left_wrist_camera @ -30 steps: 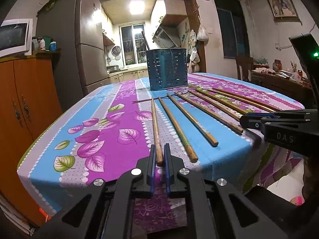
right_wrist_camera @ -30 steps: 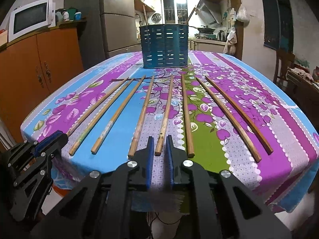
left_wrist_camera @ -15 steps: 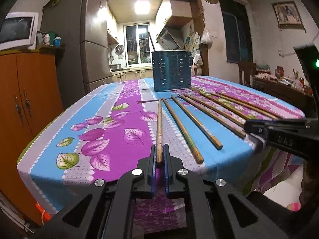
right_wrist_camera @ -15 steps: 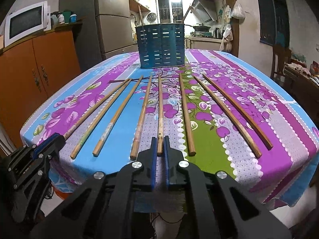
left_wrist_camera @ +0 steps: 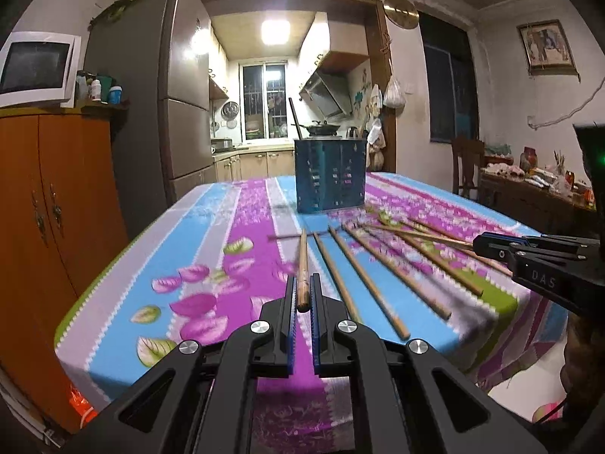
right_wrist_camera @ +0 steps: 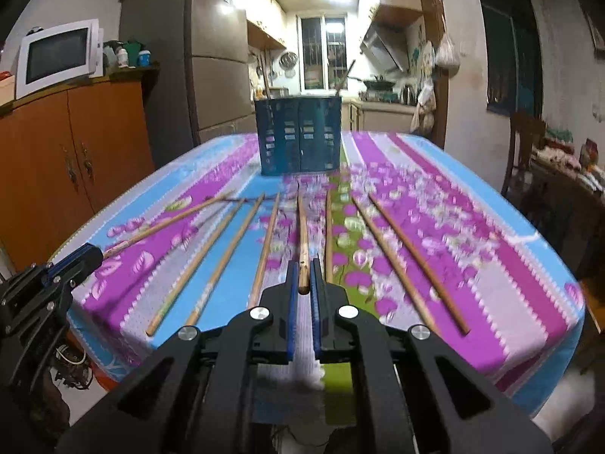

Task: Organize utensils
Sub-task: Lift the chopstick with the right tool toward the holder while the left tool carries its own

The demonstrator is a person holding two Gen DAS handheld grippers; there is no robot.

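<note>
Several wooden chopsticks lie in a row on the flowered tablecloth [left_wrist_camera: 211, 265]. My left gripper [left_wrist_camera: 302, 295] is shut on the near end of the leftmost chopstick [left_wrist_camera: 302, 261], lifted off the cloth. My right gripper [right_wrist_camera: 302, 276] is shut on the near end of a middle chopstick [right_wrist_camera: 302, 234], also raised. A blue slotted utensil holder [left_wrist_camera: 329, 176] stands at the far middle of the table, also in the right wrist view [right_wrist_camera: 298, 134], with a few sticks in it. Each gripper shows in the other's view: right [left_wrist_camera: 537, 261], left [right_wrist_camera: 56, 276].
Loose chopsticks lie to the right of the left gripper [left_wrist_camera: 359, 276] and on both sides of the right gripper [right_wrist_camera: 412, 257]. An orange cabinet [left_wrist_camera: 56, 208] with a microwave [right_wrist_camera: 60, 56] and a fridge [left_wrist_camera: 177, 113] stand left. A chair [right_wrist_camera: 525, 151] and sideboard stand right.
Both grippers have closed on a chopstick each and lifted its near end off the cloth; the views have dropped lower and tilted up toward the holder.
</note>
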